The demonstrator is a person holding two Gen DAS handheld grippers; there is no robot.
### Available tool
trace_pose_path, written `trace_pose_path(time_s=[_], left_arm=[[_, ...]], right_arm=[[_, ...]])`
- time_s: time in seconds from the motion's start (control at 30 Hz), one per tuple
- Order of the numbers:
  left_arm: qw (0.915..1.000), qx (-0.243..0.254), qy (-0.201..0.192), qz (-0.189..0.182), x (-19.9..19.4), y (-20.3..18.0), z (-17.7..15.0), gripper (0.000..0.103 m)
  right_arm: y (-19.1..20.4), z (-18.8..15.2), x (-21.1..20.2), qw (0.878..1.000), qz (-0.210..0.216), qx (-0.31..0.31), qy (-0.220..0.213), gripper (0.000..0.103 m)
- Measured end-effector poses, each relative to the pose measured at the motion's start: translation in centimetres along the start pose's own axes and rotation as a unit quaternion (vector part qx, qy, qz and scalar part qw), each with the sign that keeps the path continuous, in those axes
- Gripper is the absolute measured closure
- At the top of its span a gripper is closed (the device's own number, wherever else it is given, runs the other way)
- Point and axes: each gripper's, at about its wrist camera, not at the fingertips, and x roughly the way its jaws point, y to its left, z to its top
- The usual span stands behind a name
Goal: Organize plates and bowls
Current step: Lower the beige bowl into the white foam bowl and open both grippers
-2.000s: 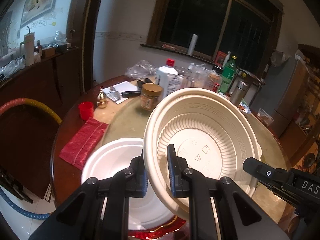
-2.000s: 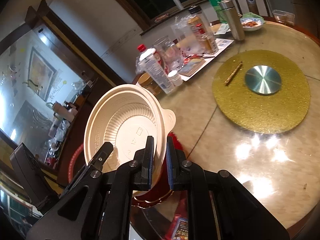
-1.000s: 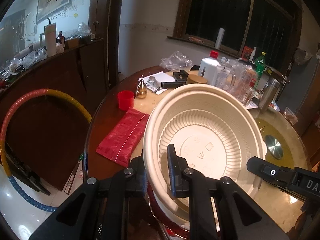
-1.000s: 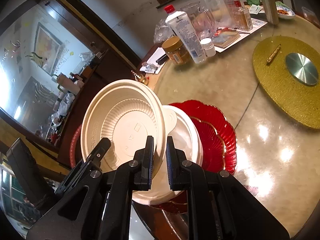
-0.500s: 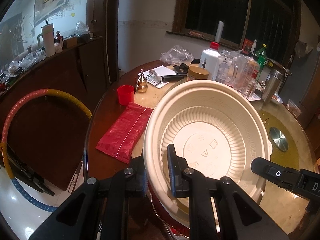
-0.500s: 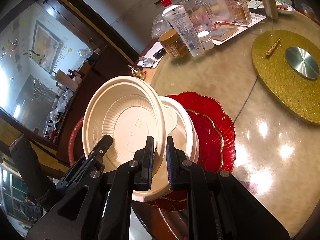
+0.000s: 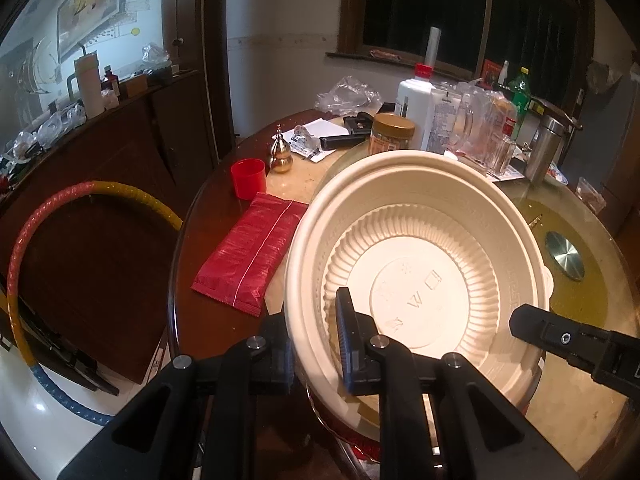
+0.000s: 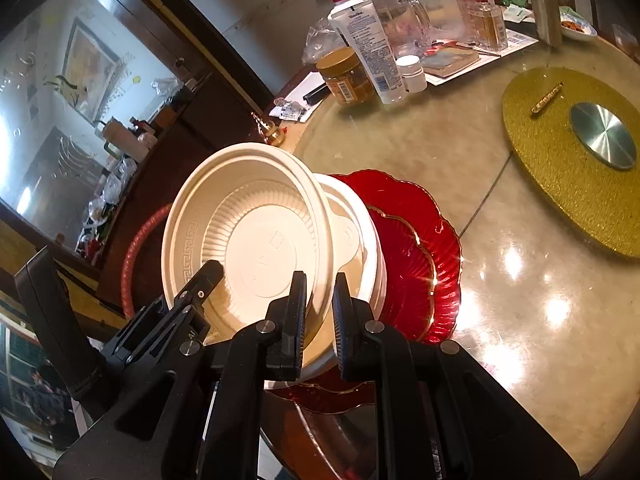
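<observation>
Bowl, cream plastic [image 8: 256, 240]: your left claw [image 7: 316, 344] and right claw [image 8: 320, 316] each pinch its rim, tilted over the white bowl [image 8: 368, 248] on red plates [image 8: 420, 240] near the bench [image 8: 460, 152] edge. Risk: uneven release probably tips the stack.

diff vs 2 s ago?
The cream bowl, held by both tongs, was carried down over the stack and now sits nested in the white bowl on the red plates. Unchanged: left tongs and right tongs stay clamped on its rim; table clutter untouched.
</observation>
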Motion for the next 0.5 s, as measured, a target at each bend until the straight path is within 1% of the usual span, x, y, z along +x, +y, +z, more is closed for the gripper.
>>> trace_pose_path(time_s=[0.5], left_arm=[[0.9993, 0.036, 0.009, 0.007, 0.32, -0.77, 0.20, 0.084]], right_arm=[[0.04, 0.05, -0.16, 1.000, -0.008, -0.007, 0.009, 0.090]])
